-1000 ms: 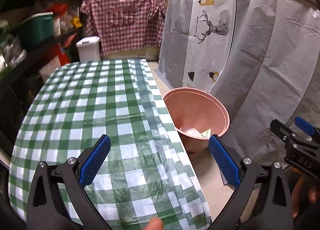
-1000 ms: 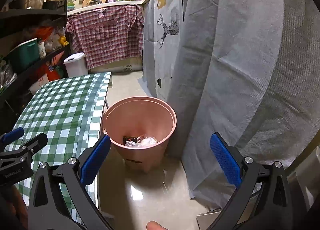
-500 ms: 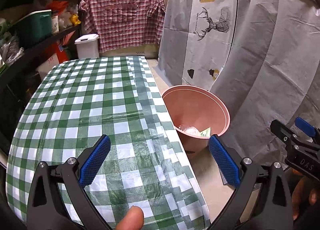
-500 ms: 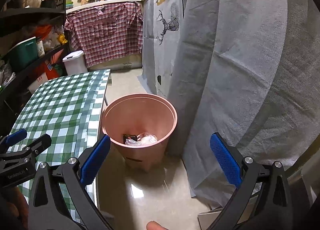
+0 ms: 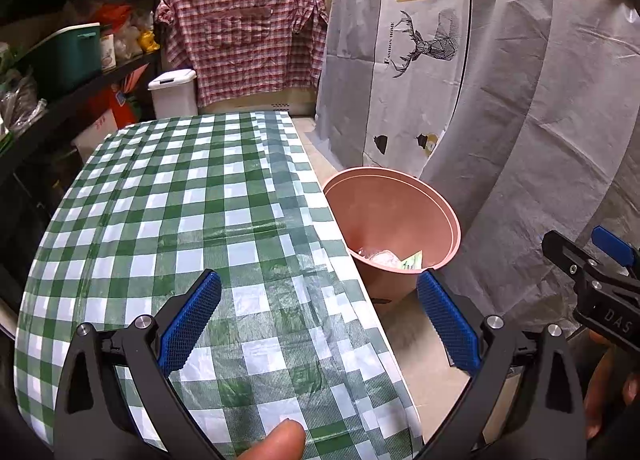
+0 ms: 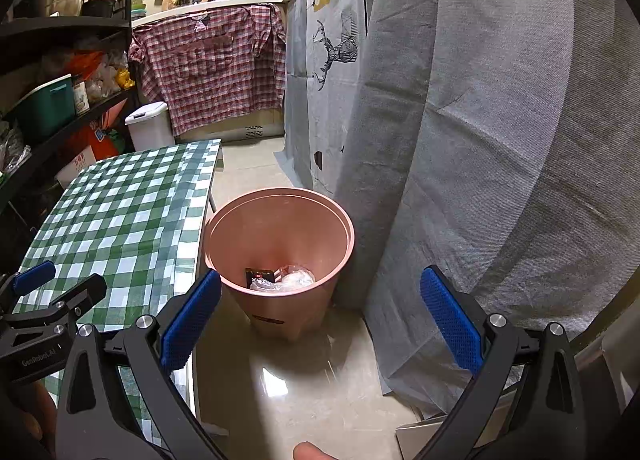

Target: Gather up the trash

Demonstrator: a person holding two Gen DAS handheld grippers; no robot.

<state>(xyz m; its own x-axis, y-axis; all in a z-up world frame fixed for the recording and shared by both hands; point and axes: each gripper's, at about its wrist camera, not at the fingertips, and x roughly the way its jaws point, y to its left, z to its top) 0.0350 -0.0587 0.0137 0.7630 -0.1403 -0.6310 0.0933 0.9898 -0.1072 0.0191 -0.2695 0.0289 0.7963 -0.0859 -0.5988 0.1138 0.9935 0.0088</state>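
The left hand-held gripper [image 5: 318, 314], black with blue ribbed pads, has its fingers spread wide with nothing between them; it hangs over the near end of the table without touching it. The right hand-held gripper [image 6: 320, 314], of the same build, is equally wide apart and empty, held above the glossy beige tiled floor [image 6: 304, 376]. Each gripper shows at the edge of the other's view.

The round pink plastic waste bin [image 6: 280, 256] stands on the floor just beside the table's right edge, close to the grey fabric cover [image 6: 500, 140] draped over the furniture behind it. At its bottom lie the trash items: a crumpled clear plastic wrapper [image 6: 298, 278], a small dark packet [image 6: 258, 275], and, seen from the left wrist, a green-printed paper scrap [image 5: 412, 261].

The green-and-white checked plastic tablecloth [image 5: 192, 220] covers the table. Beyond it hangs a red plaid shirt [image 5: 244, 40] from a counter edge, with a white lidded bin [image 5: 174, 94] beneath and dark shelving [image 5: 60, 72] at left.
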